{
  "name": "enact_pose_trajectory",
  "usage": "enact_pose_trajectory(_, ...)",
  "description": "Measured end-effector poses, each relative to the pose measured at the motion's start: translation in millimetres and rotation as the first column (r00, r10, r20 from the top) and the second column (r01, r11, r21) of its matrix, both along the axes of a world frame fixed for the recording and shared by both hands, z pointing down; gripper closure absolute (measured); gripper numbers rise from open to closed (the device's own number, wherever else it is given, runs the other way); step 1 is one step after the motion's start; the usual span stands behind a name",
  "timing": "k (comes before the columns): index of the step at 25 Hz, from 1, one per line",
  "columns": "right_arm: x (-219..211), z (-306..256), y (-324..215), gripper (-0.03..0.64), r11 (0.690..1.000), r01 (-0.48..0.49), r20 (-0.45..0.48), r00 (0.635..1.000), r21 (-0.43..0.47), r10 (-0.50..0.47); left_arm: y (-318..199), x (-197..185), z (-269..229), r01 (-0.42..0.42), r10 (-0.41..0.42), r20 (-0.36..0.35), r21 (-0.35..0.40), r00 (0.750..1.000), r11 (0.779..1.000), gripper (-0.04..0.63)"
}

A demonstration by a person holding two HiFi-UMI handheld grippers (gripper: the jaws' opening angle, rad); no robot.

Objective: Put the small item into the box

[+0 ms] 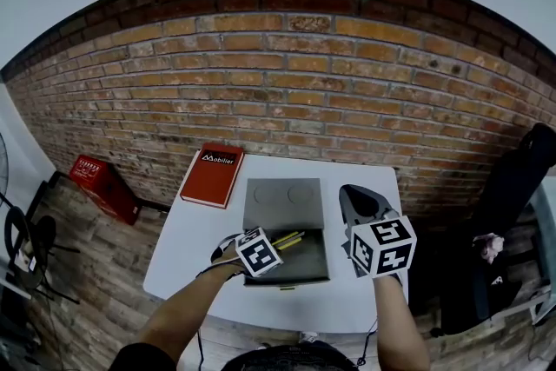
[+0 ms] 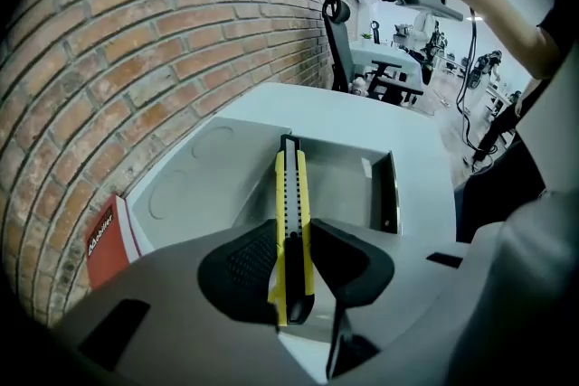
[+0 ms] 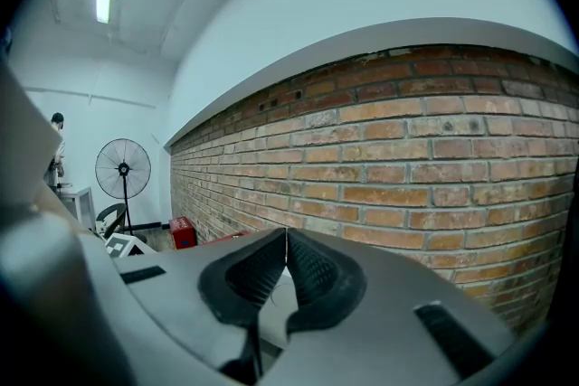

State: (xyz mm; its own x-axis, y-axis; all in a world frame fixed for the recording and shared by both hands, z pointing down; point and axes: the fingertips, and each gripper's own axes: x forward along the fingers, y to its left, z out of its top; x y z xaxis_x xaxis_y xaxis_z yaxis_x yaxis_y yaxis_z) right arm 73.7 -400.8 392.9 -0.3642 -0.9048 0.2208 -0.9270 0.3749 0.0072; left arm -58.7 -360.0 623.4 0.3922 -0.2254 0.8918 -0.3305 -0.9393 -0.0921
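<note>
A yellow and black utility knife [image 2: 291, 221] is clamped between the pads of my left gripper [image 2: 295, 241], its tip pointing forward over the open grey box [image 2: 384, 185]. In the head view the knife [image 1: 289, 239] hangs just above the box [image 1: 314, 272], whose lid [image 1: 282, 202] lies folded back toward the wall. My right gripper [image 3: 287, 237] is shut with nothing between its fingers. It hovers to the right of the box in the head view [image 1: 358, 202] and faces the brick wall.
A red book [image 1: 212, 174] lies at the far left corner of the white table [image 1: 191, 239]. On the floor to the left sits a red crate [image 1: 102, 187]. A black chair [image 1: 514, 174] is at the right. A standing fan [image 3: 124, 169] is far off.
</note>
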Motion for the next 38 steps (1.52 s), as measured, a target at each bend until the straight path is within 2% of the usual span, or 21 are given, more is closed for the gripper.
enact_pose_trajectory(3,2,3,0,0.596,1.000,-0.004,-0.002,1.000,-0.008,0.004,0,5,8,-0.026,0.027,0.018,-0.012,0.999,1.000,0.465)
enact_pose_trajectory(10,7,10,-1,0.595,1.000,-0.006,-0.018,1.000,-0.022,0.006,7,2,39,-0.072,0.081,0.117,-0.085,0.990,0.994,0.465)
enact_pose_trajectory(25,21,19,-7,0.597,0.999,-0.020,-0.025,0.999,-0.040,0.019,12,12,56,-0.132,0.152,0.155,-0.130,0.976,0.983,0.463)
enact_pose_trajectory(38,22,22,-7,0.597,0.999,-0.018,-0.013,1.000,-0.045,0.017,12,10,58,-0.113,0.133,0.154,-0.132,0.979,0.985,0.463)
